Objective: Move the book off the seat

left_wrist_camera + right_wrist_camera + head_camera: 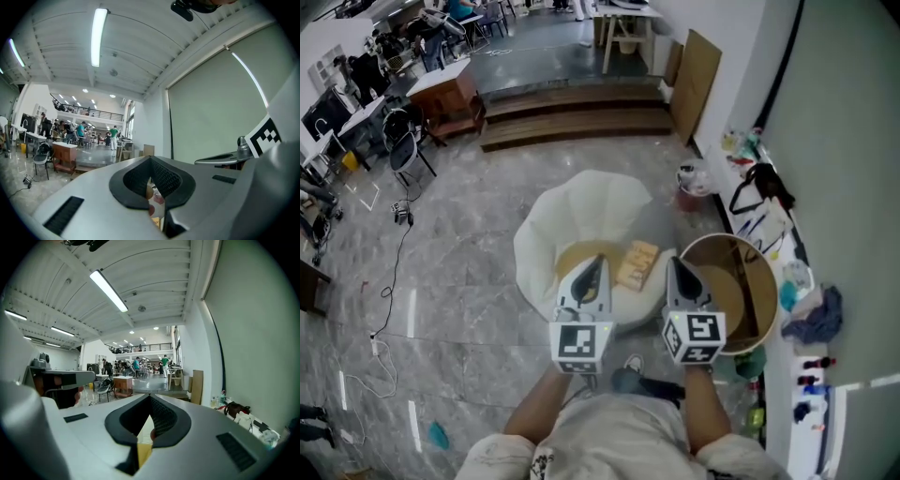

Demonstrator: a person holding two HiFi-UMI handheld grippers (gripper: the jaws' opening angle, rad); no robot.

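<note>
Left gripper (pixel 600 260): being held out low over the chair (pixel 581 197). Its fingers (pixel 164 176) are being pressed together, with nothing clamped between them.

Right gripper (pixel 674 262): being held out alongside the left one and tipped slightly downward. Its fingers (pixel 161 416) are likewise being pressed together on nothing.

Book (pixel 637 264): a tan, flat item, being shown lying on the seat (pixel 572 255). It is between the two pairs of fingertips, to the right of the left fingers and just left of the right fingers. Whether either pair is touching it cannot be told.

Chair: white, shell-backed, with a yellow seat. The back is being seen beyond both pairs of fingertips.

Round wooden container (pixel 759 281): being seen just right of the right fingers, standing beside the chair.

Wooden steps (pixel 572 112): being seen well beyond the fingertips, past the chair.

Black bag (pixel 759 183): being seen on the white ledge (pixel 811 394), far right of the right fingers.

Cable (pixel 394 272): being seen trailing over the floor (pixel 469 272), well left of the left fingers.
</note>
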